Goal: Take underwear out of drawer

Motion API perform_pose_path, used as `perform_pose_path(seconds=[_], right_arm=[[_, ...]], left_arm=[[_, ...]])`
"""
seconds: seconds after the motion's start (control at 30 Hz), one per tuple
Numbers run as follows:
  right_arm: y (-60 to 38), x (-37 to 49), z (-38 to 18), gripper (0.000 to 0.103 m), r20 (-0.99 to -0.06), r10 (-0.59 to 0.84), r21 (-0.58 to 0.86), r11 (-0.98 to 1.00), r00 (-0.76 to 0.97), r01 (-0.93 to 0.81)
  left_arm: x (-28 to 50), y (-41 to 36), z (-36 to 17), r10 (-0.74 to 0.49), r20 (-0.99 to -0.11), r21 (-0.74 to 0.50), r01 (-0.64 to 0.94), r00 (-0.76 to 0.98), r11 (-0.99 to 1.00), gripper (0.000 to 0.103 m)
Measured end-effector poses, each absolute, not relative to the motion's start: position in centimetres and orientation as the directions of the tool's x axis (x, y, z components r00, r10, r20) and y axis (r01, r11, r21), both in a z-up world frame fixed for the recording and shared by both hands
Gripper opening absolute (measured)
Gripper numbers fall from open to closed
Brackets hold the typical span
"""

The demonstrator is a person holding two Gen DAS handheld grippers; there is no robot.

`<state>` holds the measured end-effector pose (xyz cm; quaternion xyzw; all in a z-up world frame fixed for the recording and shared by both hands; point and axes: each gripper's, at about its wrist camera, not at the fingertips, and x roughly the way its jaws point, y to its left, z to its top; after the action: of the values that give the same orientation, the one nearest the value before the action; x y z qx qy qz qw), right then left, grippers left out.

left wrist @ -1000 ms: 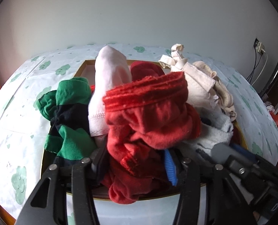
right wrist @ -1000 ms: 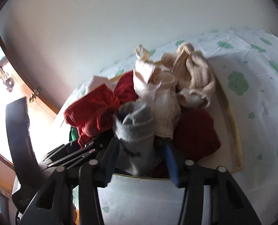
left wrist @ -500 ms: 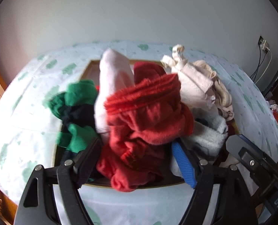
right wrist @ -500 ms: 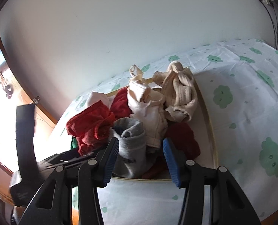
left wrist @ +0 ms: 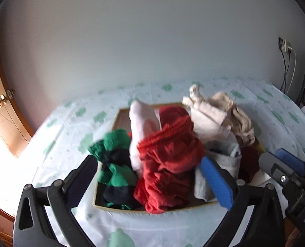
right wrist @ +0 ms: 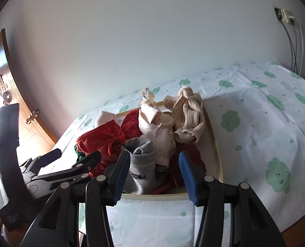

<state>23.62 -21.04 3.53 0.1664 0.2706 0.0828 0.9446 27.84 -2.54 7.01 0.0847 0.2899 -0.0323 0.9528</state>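
Moved: both grippers pulled back from the pile since 1 s ago; left jaws, then tight round the red piece, now spread wide; drawer looks smaller and farther off in both views.
Left gripper (left wrist: 150, 182): wide, holding nothing; red underwear (left wrist: 169, 164) sits between its fingers but untouched, at drawer's near edge.
Right gripper (right wrist: 153, 177): wide too, empty; grey sock (right wrist: 142, 164) stands in the gap, near edge of drawer, no contact I can see.
Drawer (right wrist: 214, 144): shallow tray w/ thin pale-wood rim, lifted out and laid on the sheet (right wrist: 265, 133), prob. so the pile can be reached from above.
Why pile sits so: items stuffed upright and bunched, overfilling the rim, so tops stick out as easy pinch points.
Red underwear, texture: soft knit, ribbed waistband on top, crumpled folds, hem spilling over near rim.
Green/navy piece (left wrist: 115, 164): striped, limp, at near-left corner.
Pink-white piece (left wrist: 142, 127): smooth, rounded top, upright behind the red.
Cream bundle (right wrist: 156, 131): matte cotton, strap ends poking up, mid-back.
Beige knit (right wrist: 189, 115): ribbed, twisted roll, far-right corner.
Dark red cloth (left wrist: 249, 160): low, by right edge.
Sheet, look: white w/ green cloud print, creased, thin.
Fingers (right wrist: 186, 177): blue ridged pads, good bite on soft cloth.
Task state: nothing out yet, my guess; underwear all in drawer.
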Motion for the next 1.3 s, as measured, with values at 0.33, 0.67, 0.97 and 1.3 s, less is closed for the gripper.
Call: perform_pose_path(seconds=[0.33, 0.67, 0.97, 1.3], right_arm=[[-21.3, 24.6, 4.3, 0.069, -0.502, 0.2, 0.327, 0.944, 0.842, -0.029], [-21.2, 23.5, 3.7, 0.069, -0.465, 0.185, 0.284, 0.958, 0.866, -0.052], [-20.3, 19.5, 4.3, 0.076, -0.353, 0.143, 0.201, 0.977, 0.924, -0.075], [-20.0, 15.8, 4.8, 0.076, -0.298, 0.143, 0.19, 0.978, 0.944, -0.088]], left_arm=[[30.3, -1.4, 7.0, -0.099, -0.67, -0.001, 0.132, 0.736, 0.991, 0.102], [27.2, -1.1, 6.5, -0.054, -0.567, 0.088, 0.126, 0.822, 0.988, 0.102], [24.5, -0.6, 6.6, -0.064, -0.535, 0.071, 0.12, 0.842, 0.99, 0.102], [21.2, -0.1, 6.7, -0.062, -0.504, 0.065, 0.11, 0.861, 0.992, 0.102]])
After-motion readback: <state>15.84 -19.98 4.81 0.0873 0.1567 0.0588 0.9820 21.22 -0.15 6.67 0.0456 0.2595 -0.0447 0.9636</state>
